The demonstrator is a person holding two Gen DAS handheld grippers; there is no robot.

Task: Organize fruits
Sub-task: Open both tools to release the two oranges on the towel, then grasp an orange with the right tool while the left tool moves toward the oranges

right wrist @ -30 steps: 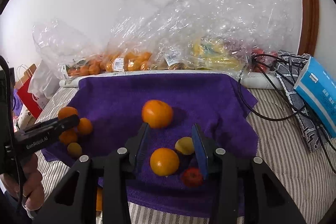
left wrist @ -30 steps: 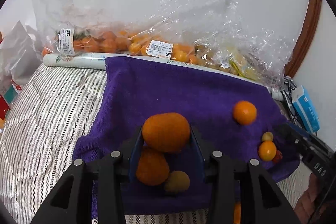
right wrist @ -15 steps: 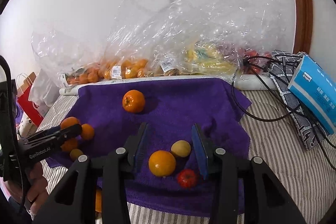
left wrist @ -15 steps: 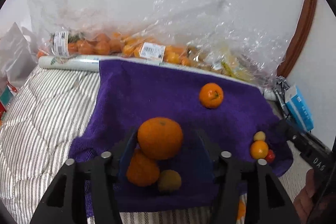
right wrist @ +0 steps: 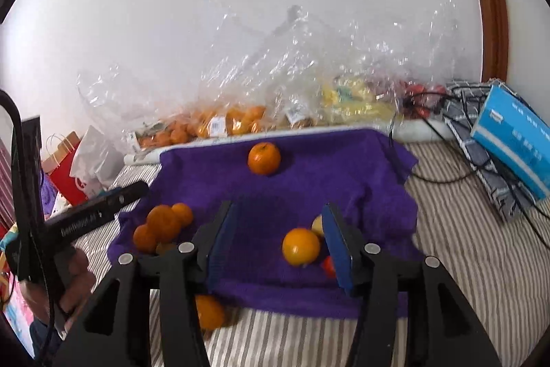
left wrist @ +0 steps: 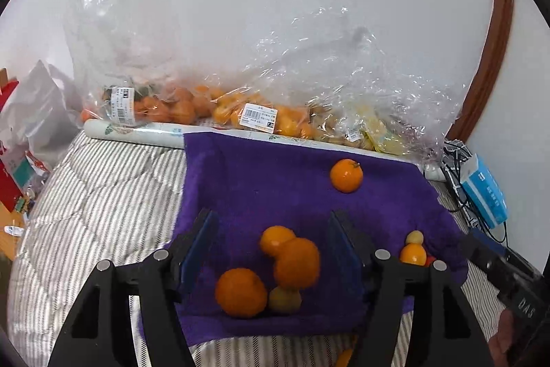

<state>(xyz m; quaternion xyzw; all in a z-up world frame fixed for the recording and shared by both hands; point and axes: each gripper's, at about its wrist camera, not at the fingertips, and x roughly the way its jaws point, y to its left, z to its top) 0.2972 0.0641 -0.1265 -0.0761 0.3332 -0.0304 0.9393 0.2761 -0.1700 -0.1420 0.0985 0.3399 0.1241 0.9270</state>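
Note:
A purple towel [left wrist: 275, 181] lies on the striped bed. My left gripper [left wrist: 271, 243] is open above a pile of three oranges [left wrist: 297, 263] and a small greenish fruit [left wrist: 284, 299]; the middle orange is blurred. A lone orange [left wrist: 346, 175] sits far back on the towel and also shows in the right wrist view [right wrist: 264, 158]. My right gripper [right wrist: 278, 229] is open and empty, over an orange [right wrist: 301, 246], a yellow fruit [right wrist: 318, 224] and a red one [right wrist: 329, 265]. The left pile shows in the right wrist view [right wrist: 161, 226].
Clear plastic bags of oranges [left wrist: 192, 105] and yellow fruit [right wrist: 354, 98] line the wall. A blue box [right wrist: 512, 140] and cables [right wrist: 447, 174] lie at the right. Paper bags [right wrist: 68, 167] stand at the left. One orange [right wrist: 208, 312] lies off the towel's front edge.
My left gripper opened and let go of the orange, which dropped onto the pile. Both grippers pulled back, and the right one opened wider.

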